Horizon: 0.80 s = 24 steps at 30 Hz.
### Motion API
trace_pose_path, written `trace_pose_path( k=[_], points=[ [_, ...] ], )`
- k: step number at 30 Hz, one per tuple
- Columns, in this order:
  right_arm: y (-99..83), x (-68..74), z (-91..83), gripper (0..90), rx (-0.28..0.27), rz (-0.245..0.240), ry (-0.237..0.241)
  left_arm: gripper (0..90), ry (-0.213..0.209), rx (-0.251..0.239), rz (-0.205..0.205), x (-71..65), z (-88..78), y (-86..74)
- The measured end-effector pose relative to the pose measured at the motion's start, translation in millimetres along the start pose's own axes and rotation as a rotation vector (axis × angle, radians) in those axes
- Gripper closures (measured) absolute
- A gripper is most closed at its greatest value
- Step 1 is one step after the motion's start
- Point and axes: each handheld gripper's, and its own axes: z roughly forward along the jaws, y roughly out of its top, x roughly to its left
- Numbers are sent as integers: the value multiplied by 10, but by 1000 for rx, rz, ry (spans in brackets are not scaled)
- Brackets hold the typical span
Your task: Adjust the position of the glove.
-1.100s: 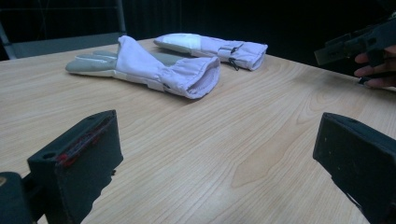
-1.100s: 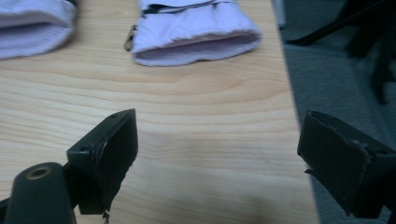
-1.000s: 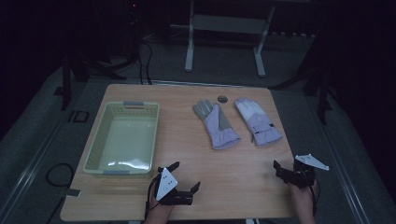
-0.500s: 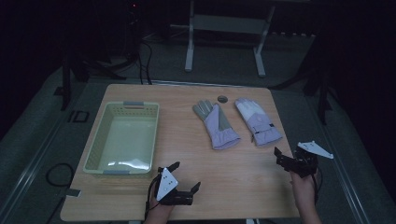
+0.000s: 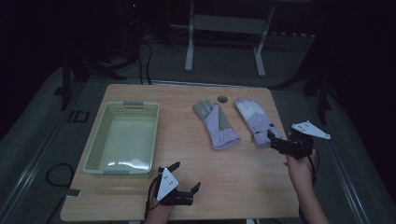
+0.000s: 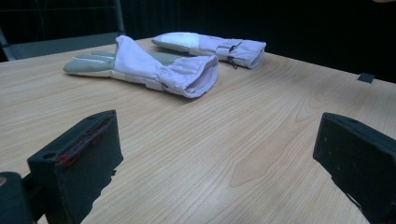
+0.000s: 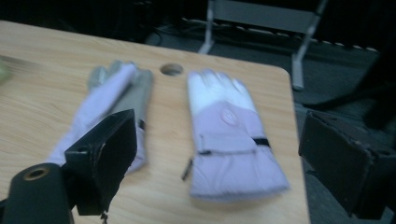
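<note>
Two lilac winter gloves lie flat on the wooden table [image 5: 233,177]. The left glove [image 5: 215,123] [image 6: 144,67] [image 7: 107,107] shows a grey palm. The right glove [image 5: 256,120] [image 7: 231,140] [image 6: 210,45] has white fingertips and its cuff toward me. My right gripper [image 5: 280,143] [image 7: 219,172] hovers open just behind that cuff, jaws wide on either side of it, holding nothing. My left gripper [image 5: 184,177] [image 6: 215,163] rests low near the table's front edge, open and empty, pointing toward the gloves.
A pale green plastic basket [image 5: 100,144] sits empty on the table's left half. A small round hole [image 5: 222,98] [image 7: 171,69] marks the tabletop behind the gloves. Metal stand legs [image 5: 224,42] and cables are on the dark floor beyond.
My right gripper has moved forward and left from the table's right edge toward the right glove's cuff. The left gripper has stayed put.
</note>
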Motion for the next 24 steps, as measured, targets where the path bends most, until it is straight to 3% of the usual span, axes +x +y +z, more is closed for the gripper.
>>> trace_pose_path(
  k=[5,6,11,12,14,20,22,24],
  points=[
    [101,51,65,115,24,-1,19,12,-3,-3,-3,5,-1,-1],
    [151,80,100,115,30,11,56,12,-3,1,-7,9,1,1],
    [248,180,191,115,62,3,93,12,-3,-2,-5,6,-1,0],
    [293,229,247,114,79,-2,142,12,-4,-1,-4,6,-1,0],
    [306,246,268,114,79,4,160,12,-6,-2,-7,9,-1,0],
    [393,423,470,139,106,-42,167,12,-12,-6,-9,6,2,-1],
    [410,529,551,144,93,-84,144,12,-11,-4,-4,1,4,0],
    [413,550,575,143,93,-90,150,12,-12,-3,-4,1,5,1]
  ],
)
